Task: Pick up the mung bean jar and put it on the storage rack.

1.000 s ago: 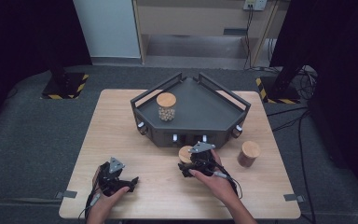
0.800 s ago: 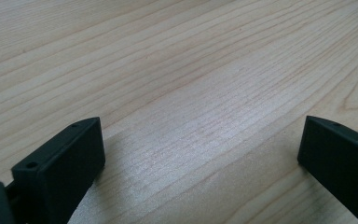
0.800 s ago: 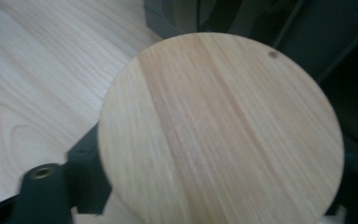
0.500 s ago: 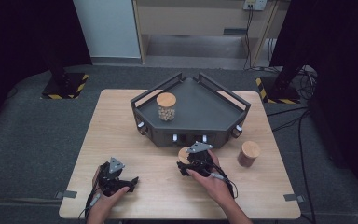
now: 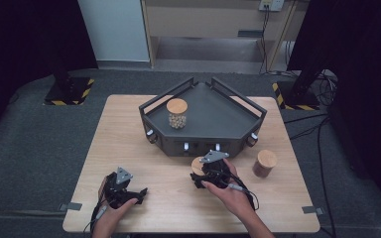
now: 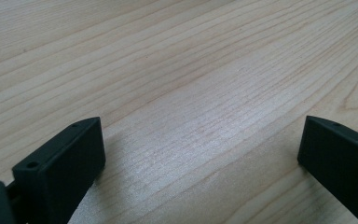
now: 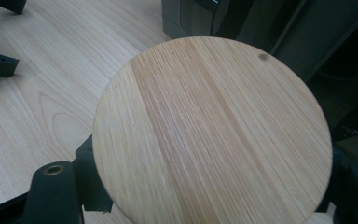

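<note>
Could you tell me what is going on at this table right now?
A person holds a gripper in each hand at a wooden table. The right gripper has just closed on a wooden-lidded jar standing in front of the dark tray. The left gripper rests open on bare wood, holding nothing. A second jar stands in the tray, and a third jar stands on the table to the right.

High view overlooks the table [image 5: 129, 129]; gripper views look close, sharing it.
</note>
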A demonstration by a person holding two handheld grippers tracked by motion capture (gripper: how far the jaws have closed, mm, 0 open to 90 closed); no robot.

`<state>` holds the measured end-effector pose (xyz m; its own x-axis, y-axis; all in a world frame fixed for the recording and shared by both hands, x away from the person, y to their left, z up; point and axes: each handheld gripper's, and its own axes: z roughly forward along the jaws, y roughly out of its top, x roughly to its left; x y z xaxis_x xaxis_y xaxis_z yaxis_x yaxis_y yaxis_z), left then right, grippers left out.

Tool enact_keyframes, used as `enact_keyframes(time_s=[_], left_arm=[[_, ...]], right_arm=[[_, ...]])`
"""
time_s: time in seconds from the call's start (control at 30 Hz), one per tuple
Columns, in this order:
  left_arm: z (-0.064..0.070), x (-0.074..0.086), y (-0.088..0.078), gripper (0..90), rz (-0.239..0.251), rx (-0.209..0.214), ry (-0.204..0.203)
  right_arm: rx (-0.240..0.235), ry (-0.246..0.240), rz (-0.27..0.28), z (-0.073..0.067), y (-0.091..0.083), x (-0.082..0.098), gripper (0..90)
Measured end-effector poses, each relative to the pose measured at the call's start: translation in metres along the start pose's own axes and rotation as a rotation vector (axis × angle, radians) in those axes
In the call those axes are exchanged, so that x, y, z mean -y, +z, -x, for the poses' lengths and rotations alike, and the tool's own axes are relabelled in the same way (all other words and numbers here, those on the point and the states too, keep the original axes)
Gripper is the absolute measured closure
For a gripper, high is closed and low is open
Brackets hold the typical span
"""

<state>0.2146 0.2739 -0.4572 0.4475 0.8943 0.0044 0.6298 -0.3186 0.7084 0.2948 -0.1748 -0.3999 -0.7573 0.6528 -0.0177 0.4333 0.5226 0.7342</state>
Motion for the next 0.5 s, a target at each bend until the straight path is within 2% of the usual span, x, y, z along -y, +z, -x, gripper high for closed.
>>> enact_keyframes(time_s=[0.5], left_arm=[[-0.0003, 0.0000, 0.0000, 0.0, 0.000, 0.001, 0.000]], right_arm=[[-0.019, -0.009, -0.004, 0.0003, -0.0049, -0.0051, 25.6]])
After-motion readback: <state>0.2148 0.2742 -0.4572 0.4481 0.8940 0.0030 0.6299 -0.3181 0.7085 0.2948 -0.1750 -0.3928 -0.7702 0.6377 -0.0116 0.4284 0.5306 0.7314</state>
